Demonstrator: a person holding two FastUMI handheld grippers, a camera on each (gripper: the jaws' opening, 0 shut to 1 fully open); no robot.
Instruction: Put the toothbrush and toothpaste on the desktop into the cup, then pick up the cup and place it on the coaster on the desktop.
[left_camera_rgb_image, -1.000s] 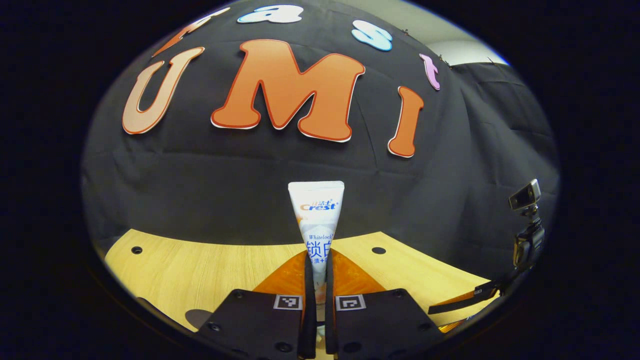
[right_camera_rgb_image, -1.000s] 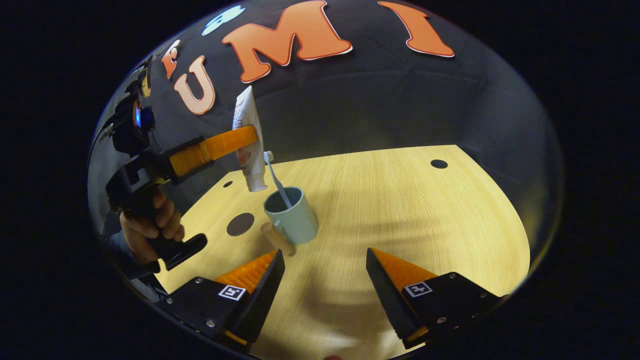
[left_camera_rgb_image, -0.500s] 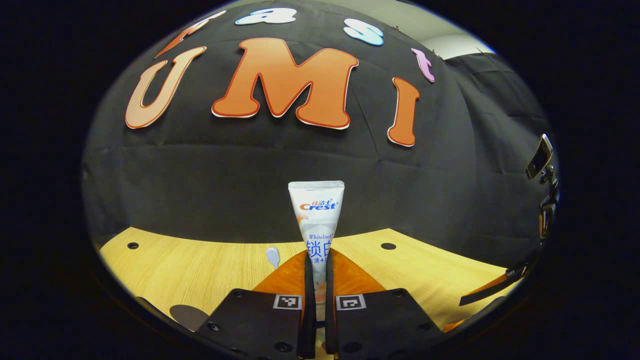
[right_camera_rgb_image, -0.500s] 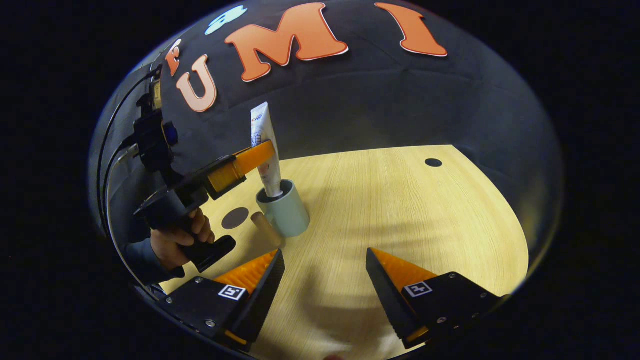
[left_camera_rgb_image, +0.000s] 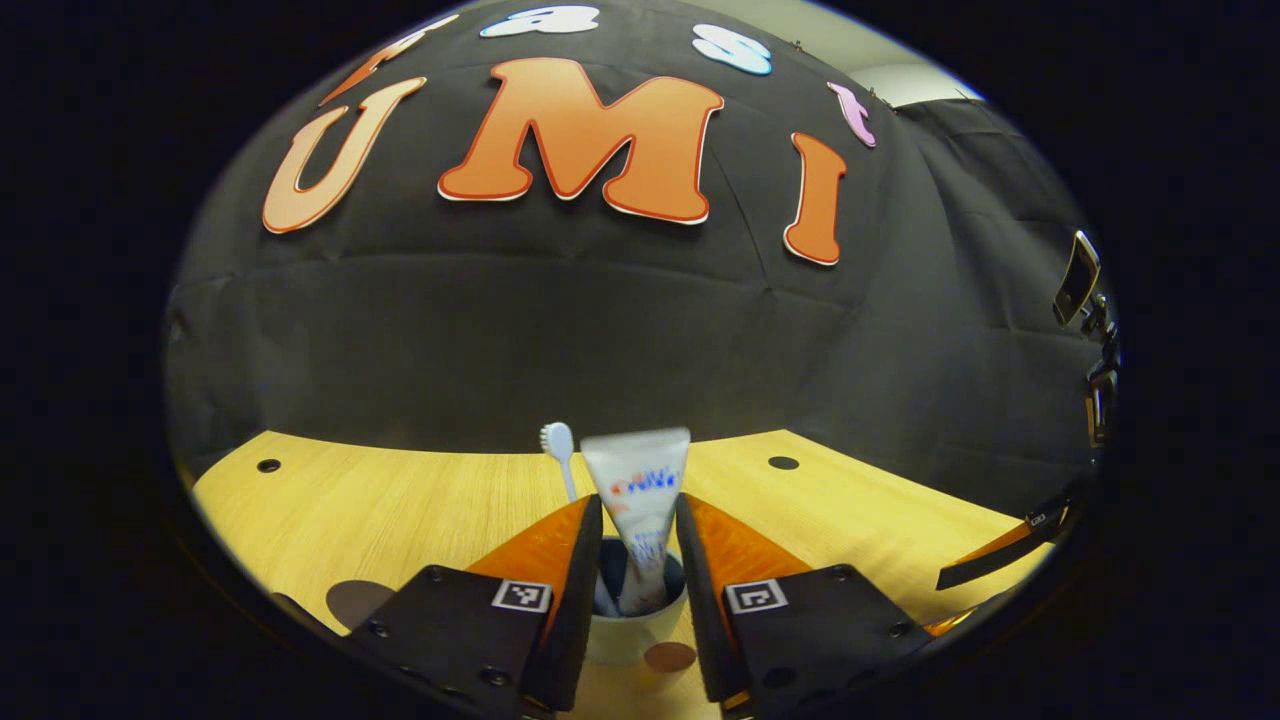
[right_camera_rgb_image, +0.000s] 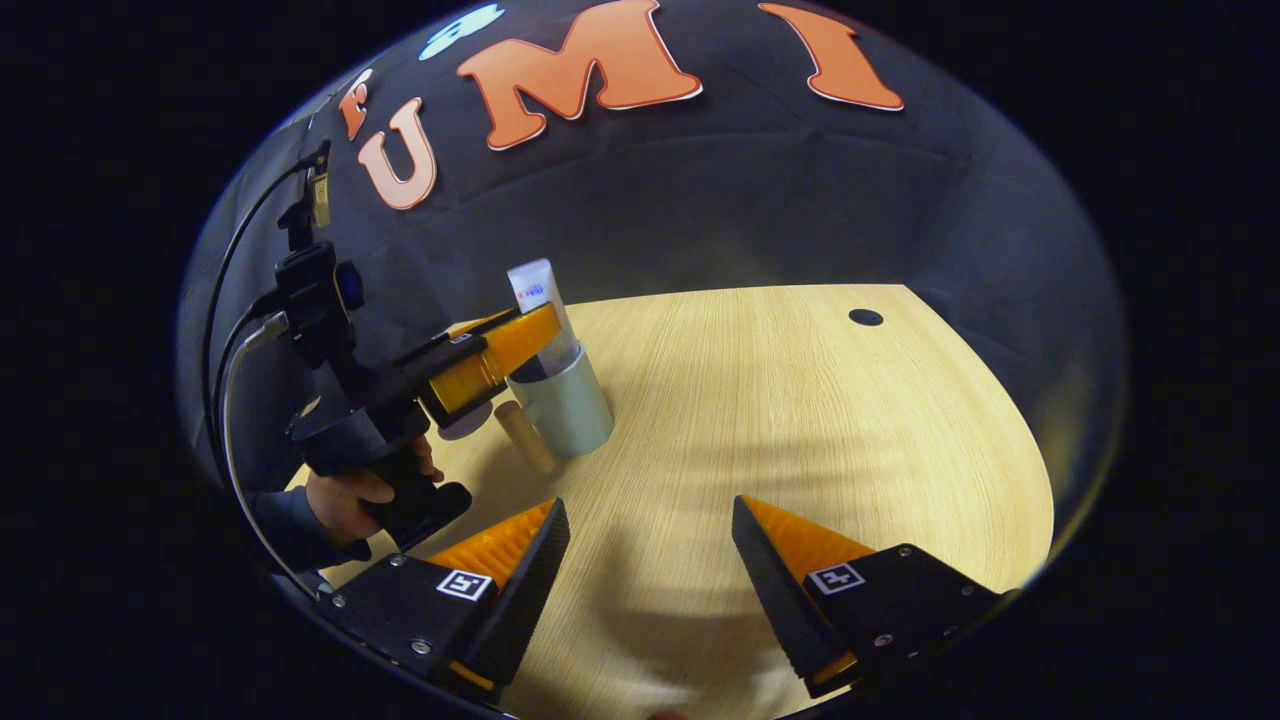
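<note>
Just changed: fingers of left gripper (left_camera_rgb_image: 636, 560) spread apart, no longer pinching toothpaste (left_camera_rgb_image: 640, 520) as half a second ago; tube dropped lower and blurred, so likely mid-fall or just settling.
Toothpaste place: standing cap-down inside cup (left_camera_rgb_image: 625, 640), crimped end sticking up above the rim; seen from the right gripper view as a white tube (right_camera_rgb_image: 545, 310) rising out of the cup (right_camera_rgb_image: 565, 405), with the left gripper's orange fingers (right_camera_rgb_image: 500, 350) on either side.
Toothbrush: already in the cup too, white head (left_camera_rgb_image: 557, 440) poking up just beside the tube.
Right gripper (right_camera_rgb_image: 650, 560): wide apart, holding nothing, hovering over the desktop (right_camera_rgb_image: 800, 420) well apart from the cup.
Cup handle: wooden peg (right_camera_rgb_image: 527, 450) pointing toward the right gripper's side.
Coaster: dark round disc (left_camera_rgb_image: 350, 600) on the desktop, near the cup, off to the left in the left gripper view.
Meaning for task: loading stage seemingly done, both items in; remaining, by judgement, only lifting the cup and setting it on the coaster.
Caution: tall tube and brush lean free, so tilting the cup may tip them out.
</note>
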